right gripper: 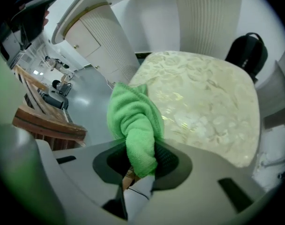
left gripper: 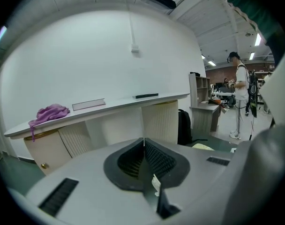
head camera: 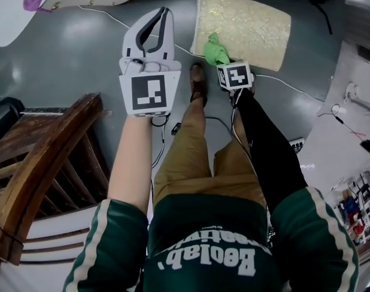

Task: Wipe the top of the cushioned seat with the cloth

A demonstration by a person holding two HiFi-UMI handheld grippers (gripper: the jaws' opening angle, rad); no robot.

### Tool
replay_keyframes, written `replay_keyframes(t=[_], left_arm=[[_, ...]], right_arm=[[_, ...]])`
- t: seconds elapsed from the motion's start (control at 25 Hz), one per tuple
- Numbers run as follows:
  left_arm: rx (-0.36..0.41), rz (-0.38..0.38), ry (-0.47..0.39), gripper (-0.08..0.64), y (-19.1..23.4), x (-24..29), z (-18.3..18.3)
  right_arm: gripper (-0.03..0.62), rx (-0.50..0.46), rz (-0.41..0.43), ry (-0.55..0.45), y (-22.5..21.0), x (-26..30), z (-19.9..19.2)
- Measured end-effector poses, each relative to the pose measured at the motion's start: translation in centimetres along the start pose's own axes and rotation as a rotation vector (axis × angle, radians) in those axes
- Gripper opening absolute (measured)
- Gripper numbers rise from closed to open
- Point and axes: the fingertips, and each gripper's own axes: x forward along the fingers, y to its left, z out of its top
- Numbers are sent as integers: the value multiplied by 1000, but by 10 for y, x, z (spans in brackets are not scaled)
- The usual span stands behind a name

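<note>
Below the head camera, on the grey floor, stands the cream, floral-patterned cushioned seat. The right hand-held gripper is clamped on the bright green fleecy cloth, which bunches up out of its jaws at the seat's near left corner. Whether the cloth touches the cushion, neither view settles.

The left hand-held gripper hangs apart over bare floor, left of the seat. Its own view shows the ribbed jaws pressed together with nothing between them.

Only the head view shows both arms in green sleeves, a thin white cable trailing across the floor towards the seat, and the curved dark wooden chair back at the left.

Only the left gripper view looks level across the room: a long white desk carrying a crumpled purple cloth, and a person standing far off at the right.

The right gripper view alone shows the seat top in full, with a black backpack beyond it against a ribbed white panel
</note>
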Motion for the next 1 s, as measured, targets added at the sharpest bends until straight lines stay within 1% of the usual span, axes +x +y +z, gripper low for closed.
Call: replay_keyframes(t=[0.08,0.16,0.24,0.32,0.4,0.52,0.6,0.64,0.72,0.8,0.88,1.0], left_arm=[[4,-14,-1,23,-16,8,7],[3,-28,5,23,-33,18,12],[5,-43,9,23,-52,28,18],[11,-58,5,23,-72,38,24],[15,-74,4,23,-94,47,30],[13,-98,9,23,-128,60,37],[15,-112,16,23,-149,69,41],[20,-121,18,23,-160,74,44],[28,-139,9,23,-181,85,52],[44,-157,11,23,-200,91,61],[64,-169,31,23,-216,95,72],[67,-171,16,23,-237,93,105]], right_arm=[[106,39,-41,25,-36,-10,-21],[103,57,-78,42,-74,-22,-40],[92,72,-109,40,-111,-36,-57],[91,112,-141,21,-148,-50,-70],[91,196,-174,-4,-185,-65,-84],[91,350,-219,-25,-234,-85,-107],[91,417,-235,-25,-260,-94,-121],[91,434,-237,-27,-271,-98,-126],[91,440,-229,-41,-288,-105,-130],[92,431,-204,-76,-295,-114,-128],[92,416,-179,-132,-300,-130,-118],[94,378,-168,-239,-306,-173,-95]])
